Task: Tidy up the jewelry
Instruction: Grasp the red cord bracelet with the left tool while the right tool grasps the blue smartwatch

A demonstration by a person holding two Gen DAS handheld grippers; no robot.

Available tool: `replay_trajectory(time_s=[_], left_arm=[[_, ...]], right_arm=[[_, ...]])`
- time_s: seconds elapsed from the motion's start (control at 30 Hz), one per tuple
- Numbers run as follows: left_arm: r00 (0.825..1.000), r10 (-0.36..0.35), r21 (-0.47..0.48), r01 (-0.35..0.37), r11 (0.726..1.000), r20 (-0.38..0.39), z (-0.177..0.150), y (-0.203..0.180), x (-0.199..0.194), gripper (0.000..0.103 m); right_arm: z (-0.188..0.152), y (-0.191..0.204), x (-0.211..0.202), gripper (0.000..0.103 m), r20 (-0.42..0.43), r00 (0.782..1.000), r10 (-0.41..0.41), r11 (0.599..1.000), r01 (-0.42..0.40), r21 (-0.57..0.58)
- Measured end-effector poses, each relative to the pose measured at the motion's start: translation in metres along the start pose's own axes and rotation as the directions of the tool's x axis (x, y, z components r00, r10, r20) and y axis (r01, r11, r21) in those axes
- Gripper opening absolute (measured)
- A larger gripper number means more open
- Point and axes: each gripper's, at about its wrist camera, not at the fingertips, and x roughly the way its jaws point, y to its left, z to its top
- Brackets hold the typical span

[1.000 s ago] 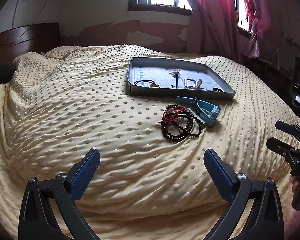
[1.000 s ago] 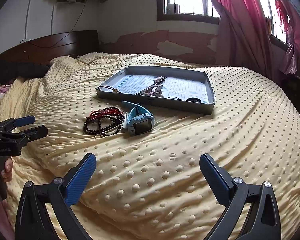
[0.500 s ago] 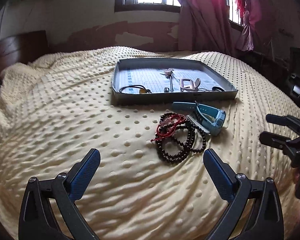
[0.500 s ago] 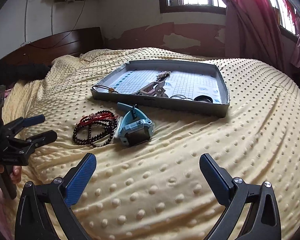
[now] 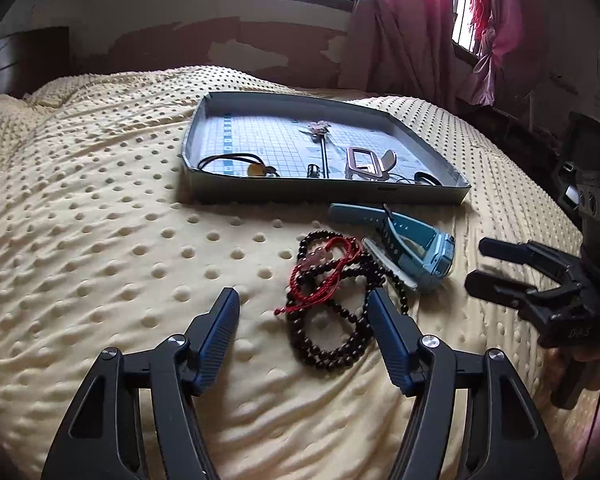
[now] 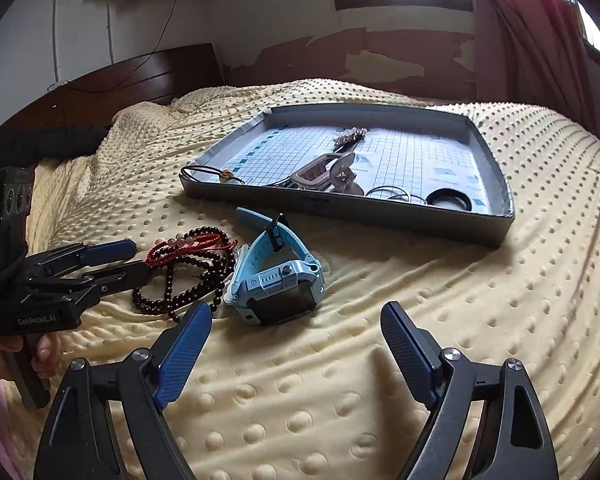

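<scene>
Both grippers, left gripper (image 5: 302,312) and right gripper (image 6: 296,326), are hovering wide open just before the tray (image 5: 320,194), nearing the bead bracelets (image 5: 332,300) and watch (image 6: 276,280), needing closure next.

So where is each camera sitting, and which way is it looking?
Left wrist view: sits on the left gripper, low over the yellow blanket, facing the bead bracelets and the tray; its two open fingers show, and the right gripper at the right edge.
Right wrist view: sits on the right gripper, facing the blue watch and the tray; its open fingers show, and the left gripper with a hand.
Both share beads, watch, tray and blanket.
</scene>
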Motion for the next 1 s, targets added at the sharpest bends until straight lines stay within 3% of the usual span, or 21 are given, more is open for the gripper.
replay_trajectory(time_s=[0.1, 0.27, 0.43, 0.6, 1.0], left_arm=[[1.0, -0.015, -0.009, 0.015, 1.0, -0.012, 0.006, 0.002, 0.01, 0.06], [1.0, -0.006, 0.013, 0.006, 1.0, -0.027, 0.008, 0.004, 0.016, 0.049], [1.0, 0.015, -0.015, -0.015, 1.0, -0.021, 0.007, 0.008, 0.015, 0.036], [1.0, -0.018, -0.031, 0.017, 0.999, -0.025, 0.007, 0.008, 0.014, 0.018], [0.999, -0.041, -0.049, 0.041, 0.998, 0.0, 0.009, 0.007, 0.007, 0.008]], right_arm=[[0.001, -0.002, 0.006, 0.082, -0.01, 1.0, 0.001, 1.0, 0.0, 0.01], [0.003, -0.008, 0.012, 0.079, -0.007, 1.0, 0.007, 1.0, -0.007, 0.021], [0.008, -0.006, 0.014, 0.079, 0.006, 1.0, 0.015, 1.0, -0.015, 0.024], [0.012, -0.002, 0.021, 0.075, -0.004, 0.999, 0.036, 0.999, -0.035, 0.025], [0.01, -0.001, 0.03, 0.068, -0.016, 0.999, 0.052, 0.998, -0.051, 0.033]])
